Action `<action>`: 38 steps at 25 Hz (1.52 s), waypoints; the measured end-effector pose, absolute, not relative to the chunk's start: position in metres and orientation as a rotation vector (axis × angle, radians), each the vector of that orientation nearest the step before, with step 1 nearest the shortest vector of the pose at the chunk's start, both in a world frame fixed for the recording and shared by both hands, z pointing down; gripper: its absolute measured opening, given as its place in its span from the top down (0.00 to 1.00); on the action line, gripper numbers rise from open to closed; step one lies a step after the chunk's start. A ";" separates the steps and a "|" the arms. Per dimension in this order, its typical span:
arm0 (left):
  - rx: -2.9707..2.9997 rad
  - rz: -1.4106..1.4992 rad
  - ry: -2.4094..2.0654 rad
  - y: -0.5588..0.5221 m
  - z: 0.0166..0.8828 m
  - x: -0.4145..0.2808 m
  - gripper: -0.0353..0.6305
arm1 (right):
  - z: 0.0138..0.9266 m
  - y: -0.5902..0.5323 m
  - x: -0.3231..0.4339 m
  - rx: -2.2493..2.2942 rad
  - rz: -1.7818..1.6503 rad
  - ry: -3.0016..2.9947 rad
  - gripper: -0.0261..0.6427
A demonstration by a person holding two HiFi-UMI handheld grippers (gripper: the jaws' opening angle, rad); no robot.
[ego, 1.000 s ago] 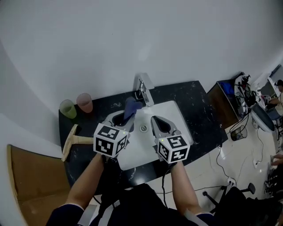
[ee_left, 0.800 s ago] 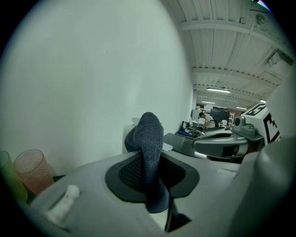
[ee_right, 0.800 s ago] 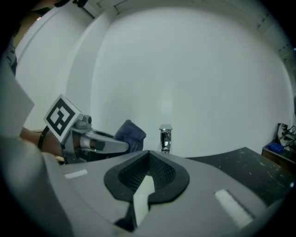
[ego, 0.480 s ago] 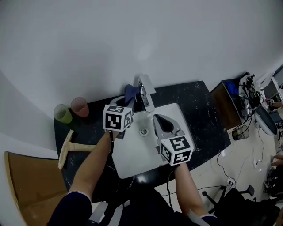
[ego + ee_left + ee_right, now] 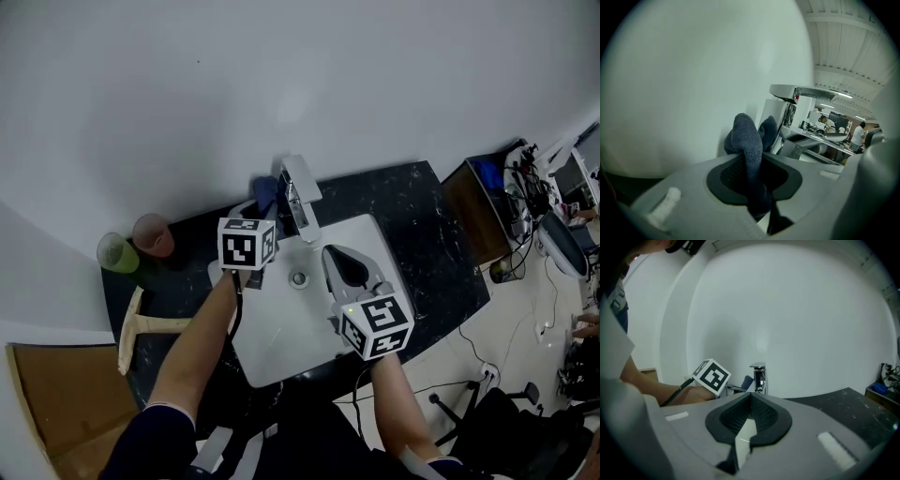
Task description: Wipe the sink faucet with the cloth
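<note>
Head view, upper centre: the left gripper (image 5: pixel 262 210), jaws clamped on the dark blue knitted cloth (image 5: pixel 748 139), sets it just left of the chrome, flat-spouted sink faucet (image 5: pixel 296 195). Centre right, the right gripper (image 5: pixel 750 401), jaws closed on nothing, hangs above the white rectangular sink basin (image 5: pixel 361 234).

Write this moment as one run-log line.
left gripper: shut on cloth | cloth: beside faucet, contact unclear | right gripper: shut, empty, over sink
</note>
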State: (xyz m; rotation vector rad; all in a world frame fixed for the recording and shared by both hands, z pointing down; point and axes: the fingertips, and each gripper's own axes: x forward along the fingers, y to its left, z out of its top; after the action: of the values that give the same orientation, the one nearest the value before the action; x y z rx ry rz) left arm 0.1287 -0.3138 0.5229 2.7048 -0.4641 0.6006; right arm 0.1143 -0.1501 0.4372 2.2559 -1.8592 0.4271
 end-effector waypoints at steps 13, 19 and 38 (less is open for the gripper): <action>2.715 0.357 -0.345 -0.310 0.478 0.133 0.84 | 0.431 -0.143 0.113 2.285 0.417 -1.821 0.95; 2.857 0.310 -0.311 -0.305 0.441 0.137 0.84 | 0.426 -0.139 0.112 2.301 0.412 -1.812 0.95; 3.182 0.478 -0.105 -0.238 0.425 0.123 0.84 | 0.427 -0.121 0.101 2.331 0.441 -1.807 0.95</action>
State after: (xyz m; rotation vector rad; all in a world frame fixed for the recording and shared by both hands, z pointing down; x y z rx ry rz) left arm 0.1227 -0.2378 0.4253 3.1818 -0.1047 0.4783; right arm 0.1008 -0.1208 0.4273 2.3307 -1.8067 0.4406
